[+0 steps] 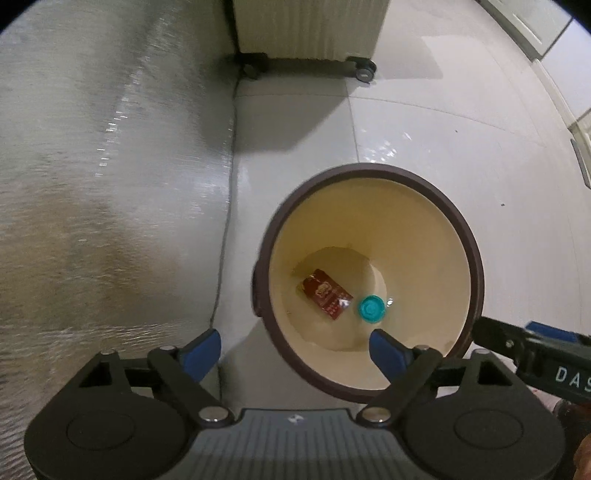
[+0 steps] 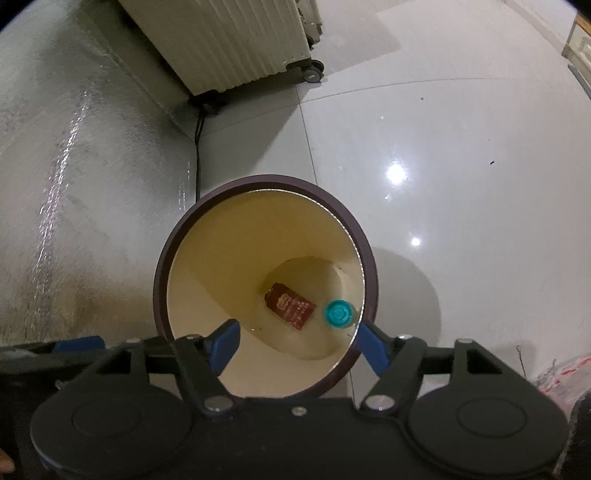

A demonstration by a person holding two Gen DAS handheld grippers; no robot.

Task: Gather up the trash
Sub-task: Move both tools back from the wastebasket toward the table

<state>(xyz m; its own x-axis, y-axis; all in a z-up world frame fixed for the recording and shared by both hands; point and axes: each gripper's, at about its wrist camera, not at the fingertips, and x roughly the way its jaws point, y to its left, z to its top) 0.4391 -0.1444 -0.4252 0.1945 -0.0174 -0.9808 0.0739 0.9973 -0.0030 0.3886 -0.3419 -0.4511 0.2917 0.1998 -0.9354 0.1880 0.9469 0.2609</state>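
Observation:
A round cream bin with a dark brown rim (image 1: 476, 258) stands on the tiled floor; it also shows in the right wrist view (image 2: 162, 273). At its bottom lie a red wrapper (image 1: 325, 293) (image 2: 290, 306) and a teal bottle cap (image 1: 371, 309) (image 2: 338, 314). My left gripper (image 1: 295, 349) hangs open and empty above the bin's near left edge. My right gripper (image 2: 299, 345) hangs open and empty above the bin's near edge. The right gripper's body (image 1: 535, 354) shows at the right of the left wrist view.
A ribbed cream suitcase on wheels (image 1: 310, 33) (image 2: 229, 40) stands beyond the bin. A shiny silver mat (image 1: 110, 184) (image 2: 74, 184) covers the floor to the left. A black cable (image 2: 197, 147) runs along its edge. Red-and-white plastic (image 2: 565, 373) lies at far right.

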